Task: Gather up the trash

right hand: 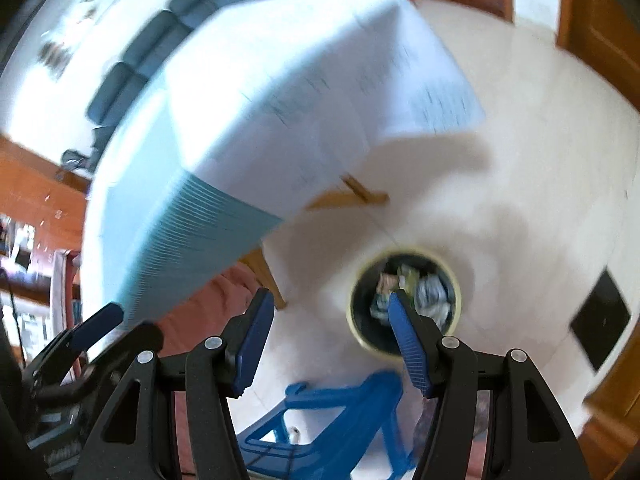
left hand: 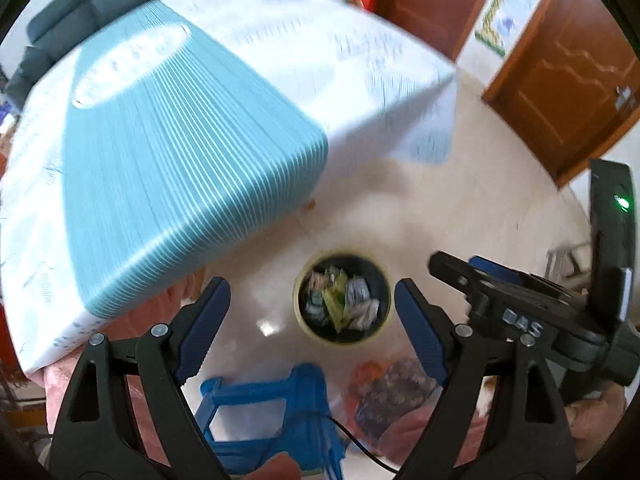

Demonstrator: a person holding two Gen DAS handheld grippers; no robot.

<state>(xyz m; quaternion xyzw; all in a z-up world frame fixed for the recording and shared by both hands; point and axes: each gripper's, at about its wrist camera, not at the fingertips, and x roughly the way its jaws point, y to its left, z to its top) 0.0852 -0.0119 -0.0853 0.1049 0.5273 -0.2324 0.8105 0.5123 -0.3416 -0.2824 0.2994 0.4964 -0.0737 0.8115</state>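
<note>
- Between the left gripper's [left hand: 312, 328] blue pads nothing was held; the jaws stood wide, and the floor and bin showed through the gap.
- The right gripper [right hand: 328, 344] was likewise empty, its jaws parted rather less; one pad overlapped the bin's rim in its view, probably only by line of sight, since the bin looked well below.
- Both pointed steeply down over the trash bin [left hand: 304, 300], likely because that is where collected pieces get dropped; the open, empty jaws fit a drop already made.
- The trash [left hand: 342, 300] lay inside the bin: crumpled wrappers, greenish and whitish, heaped against the dark liner; what each piece was I could not tell through the blur.
- A blue plastic stool [left hand: 280, 400] stood near the bin on the pale floor; beside it lay a patterned bag or cloth [left hand: 392, 396], too smeared to name.
- The worktop [left hand: 280, 60], under a pale cloth with a striped teal mat [left hand: 180, 180], reached past the frame; its far end was blurred, so whether more trash remained there stayed unclear.
- The person's hands were mostly cut off at the lower edge.
</note>
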